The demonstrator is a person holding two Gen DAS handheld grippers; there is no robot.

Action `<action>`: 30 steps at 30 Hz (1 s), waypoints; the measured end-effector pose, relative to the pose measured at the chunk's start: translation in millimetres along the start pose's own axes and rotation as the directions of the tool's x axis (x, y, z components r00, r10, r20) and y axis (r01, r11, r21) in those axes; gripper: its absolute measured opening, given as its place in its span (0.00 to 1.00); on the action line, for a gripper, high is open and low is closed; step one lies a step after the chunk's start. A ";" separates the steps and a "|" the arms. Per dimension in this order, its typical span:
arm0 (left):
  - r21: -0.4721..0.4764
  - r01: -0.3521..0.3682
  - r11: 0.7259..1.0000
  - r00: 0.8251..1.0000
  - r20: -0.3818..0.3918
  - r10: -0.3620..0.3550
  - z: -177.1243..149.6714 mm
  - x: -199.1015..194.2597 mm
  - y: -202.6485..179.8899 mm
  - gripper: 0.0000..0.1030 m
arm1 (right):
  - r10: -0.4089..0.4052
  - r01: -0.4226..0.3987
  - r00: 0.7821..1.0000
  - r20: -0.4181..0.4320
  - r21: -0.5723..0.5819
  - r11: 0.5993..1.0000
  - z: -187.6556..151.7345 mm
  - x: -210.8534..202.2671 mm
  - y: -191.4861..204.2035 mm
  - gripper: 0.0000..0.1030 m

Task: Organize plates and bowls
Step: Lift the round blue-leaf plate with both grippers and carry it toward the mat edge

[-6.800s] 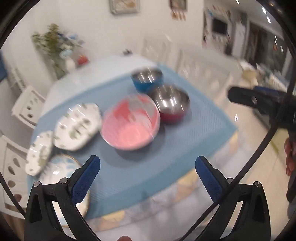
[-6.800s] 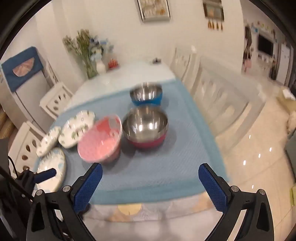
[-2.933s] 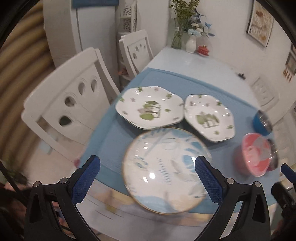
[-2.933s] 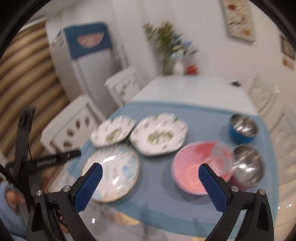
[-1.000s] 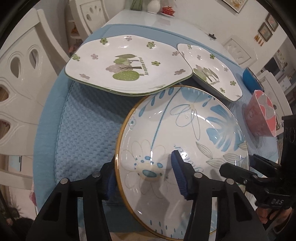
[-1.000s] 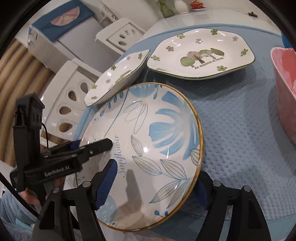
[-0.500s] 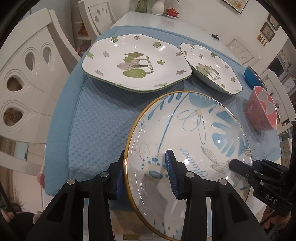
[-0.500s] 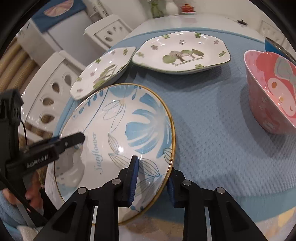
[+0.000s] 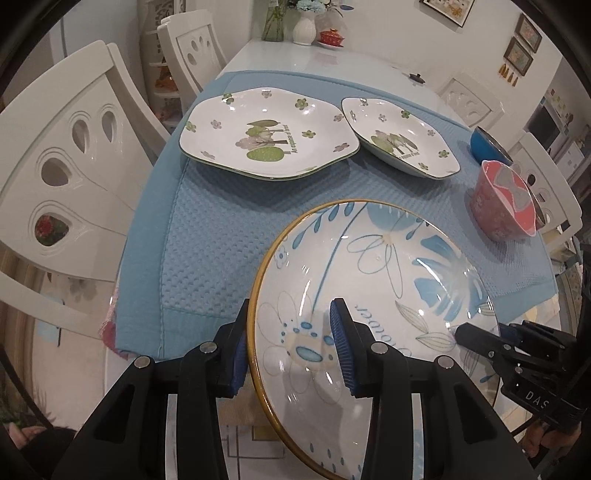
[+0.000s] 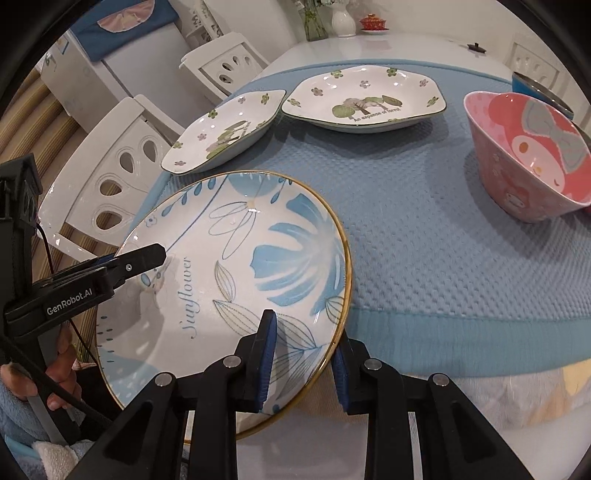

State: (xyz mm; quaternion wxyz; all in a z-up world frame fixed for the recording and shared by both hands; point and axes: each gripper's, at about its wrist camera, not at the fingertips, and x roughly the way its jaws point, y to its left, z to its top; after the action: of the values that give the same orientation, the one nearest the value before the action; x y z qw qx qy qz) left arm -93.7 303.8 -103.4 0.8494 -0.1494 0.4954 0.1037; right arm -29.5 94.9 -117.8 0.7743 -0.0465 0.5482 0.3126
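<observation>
A round white plate with blue flowers and a gold rim (image 9: 369, 295) (image 10: 229, 277) hangs tilted over the near edge of the blue mat (image 9: 221, 236). My left gripper (image 9: 290, 350) is shut on its left rim. My right gripper (image 10: 303, 363) is shut on the near right rim. Each gripper shows in the other's view: the right gripper (image 9: 480, 339) and the left gripper (image 10: 140, 258). Two white tree-pattern plates (image 9: 266, 140) (image 9: 399, 140) lie further back on the mat. A pink bowl (image 10: 528, 155) and a blue bowl (image 10: 535, 88) stand at the right.
White chairs (image 9: 74, 166) (image 10: 110, 177) line the table's left side. A vase with flowers (image 9: 306, 26) and a small red pot (image 9: 330, 37) stand at the far end of the white table. A person's hand (image 10: 55, 369) holds the left gripper.
Both grippers have closed on the blue-flower plate's rim and lifted it off the mat, drawing it back toward the table's near edge. The other dishes have not moved.
</observation>
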 end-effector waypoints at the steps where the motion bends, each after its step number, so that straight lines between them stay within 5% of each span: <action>1: -0.004 0.003 1.000 1.000 -0.002 -0.003 -1.7 -1.6 1.0 0.36 | -0.004 0.004 1.000 0.006 -0.004 1.000 -0.6 -1.9 0.3 0.26; 30: -0.109 0.018 0.994 0.999 -0.032 -0.022 -31.6 -15.6 51.9 0.35 | -0.003 0.002 1.000 -0.025 -0.046 0.999 -15.5 12.0 39.7 0.26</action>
State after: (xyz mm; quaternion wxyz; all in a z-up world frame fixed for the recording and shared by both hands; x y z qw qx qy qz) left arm -143.8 340.5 -112.3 0.8328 -0.2018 0.5014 0.1196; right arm -61.0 125.5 -123.7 0.7664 -0.0689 0.5506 0.3237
